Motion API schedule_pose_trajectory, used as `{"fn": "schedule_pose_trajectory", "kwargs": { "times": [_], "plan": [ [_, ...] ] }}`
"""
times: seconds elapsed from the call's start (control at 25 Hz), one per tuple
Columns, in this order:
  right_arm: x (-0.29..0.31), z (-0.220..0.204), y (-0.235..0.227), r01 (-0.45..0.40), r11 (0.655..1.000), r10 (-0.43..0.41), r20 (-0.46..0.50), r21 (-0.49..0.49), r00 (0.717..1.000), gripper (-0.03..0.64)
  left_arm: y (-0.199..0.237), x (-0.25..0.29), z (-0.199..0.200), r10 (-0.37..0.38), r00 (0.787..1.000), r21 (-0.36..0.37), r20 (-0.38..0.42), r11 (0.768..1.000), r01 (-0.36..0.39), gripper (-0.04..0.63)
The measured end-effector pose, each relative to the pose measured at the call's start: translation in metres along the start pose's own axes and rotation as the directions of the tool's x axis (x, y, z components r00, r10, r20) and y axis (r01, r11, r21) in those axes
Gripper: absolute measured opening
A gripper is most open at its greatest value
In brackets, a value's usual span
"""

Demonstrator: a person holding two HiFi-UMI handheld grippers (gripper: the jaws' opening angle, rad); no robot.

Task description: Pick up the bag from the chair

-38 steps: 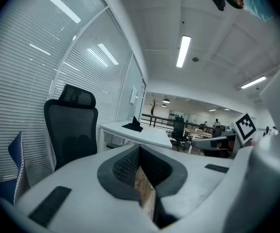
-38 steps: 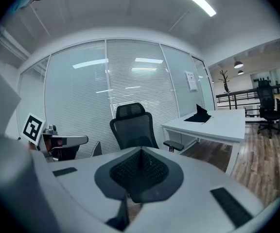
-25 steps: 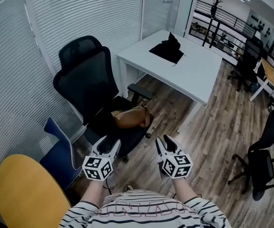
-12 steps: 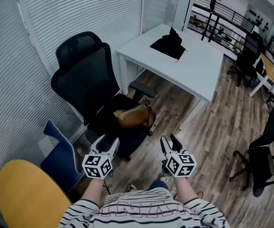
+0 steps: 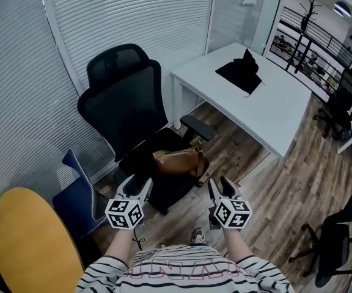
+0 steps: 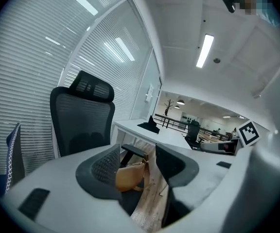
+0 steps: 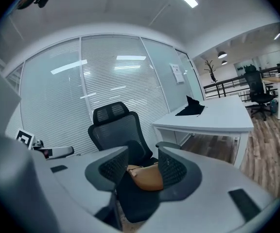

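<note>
**Bag** (image 5: pixel 179 161): brown and soft-sided, with a strap at its top. It lay on the seat of the chair (image 5: pixel 124 105), toward the seat's front, just below the one armrest (image 5: pixel 198 127) that showed.

**Chair:** a black office chair with a mesh back and a headrest. It stood between the slatted blinds (image 5: pixel 121 17) and the white desk (image 5: pixel 274 112).

**Left gripper** (image 5: pixel 137 185): its jaws stood apart with nothing between the pads. It was held in the air short of the seat's near edge and touched neither the chair nor the bag. In the left gripper view the bag (image 6: pixel 129 177) showed through the gap between the jaws, lying beyond them.

**Right gripper** (image 5: pixel 220 187): its jaws also stood apart and held nothing. It was level with the left gripper, nearer the viewer than the bag and off to its right in the head view. In the right gripper view the bag (image 7: pixel 147 177) again appeared framed in the open gap, resting on the dark seat ahead and apart from both pads.

**Relation:** the bag lay ahead of the two grippers and roughly between them, near but untouched.

**Surroundings:**
- A dark, crumpled object (image 5: pixel 242 72) sat on the desk.
- A blue chair (image 5: pixel 77 185) and a yellow round tabletop (image 5: pixel 32 243) stood at the left.
- The floor was wood plank (image 5: pixel 274 194).
- The person's striped sleeves (image 5: pixel 182 273) showed at the bottom of the head view.
</note>
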State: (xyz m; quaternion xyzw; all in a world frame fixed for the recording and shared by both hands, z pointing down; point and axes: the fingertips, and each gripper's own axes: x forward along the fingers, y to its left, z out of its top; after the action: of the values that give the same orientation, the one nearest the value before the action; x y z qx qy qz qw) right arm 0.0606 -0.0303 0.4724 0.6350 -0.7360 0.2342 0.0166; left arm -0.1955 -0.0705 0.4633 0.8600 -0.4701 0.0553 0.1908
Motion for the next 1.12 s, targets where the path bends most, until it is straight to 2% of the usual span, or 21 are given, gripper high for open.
{"fn": "schedule_pose_trajectory", "kwargs": {
  "times": [0.28, 0.56, 0.8, 1.12],
  "plan": [
    [0.026, 0.02, -0.059, -0.062, 0.998, 0.06, -0.052, -0.029, 0.997, 0.183, -0.015, 0.034, 0.0, 0.107, 0.994, -0.024, 0.033, 0.994, -0.106, 0.206],
    [0.052, 0.03, -0.095, -0.138, 0.988, 0.132, -0.094, -0.065, 0.987, 0.184, -0.023, 0.052, -0.007, 0.224, 0.972, -0.075, 0.073, 0.973, -0.218, 0.206],
    [0.077, 0.032, -0.105, -0.172, 0.983, 0.164, -0.118, -0.059, 0.979, 0.184, -0.019, 0.059, -0.026, 0.284, 0.958, -0.111, 0.026, 0.954, -0.28, 0.206],
    [0.117, 0.006, -0.096, -0.175, 0.984, 0.165, -0.176, -0.043, 0.97, 0.184, 0.015, 0.089, -0.053, 0.302, 0.951, -0.139, -0.061, 0.941, -0.307, 0.206]
  ]
}}
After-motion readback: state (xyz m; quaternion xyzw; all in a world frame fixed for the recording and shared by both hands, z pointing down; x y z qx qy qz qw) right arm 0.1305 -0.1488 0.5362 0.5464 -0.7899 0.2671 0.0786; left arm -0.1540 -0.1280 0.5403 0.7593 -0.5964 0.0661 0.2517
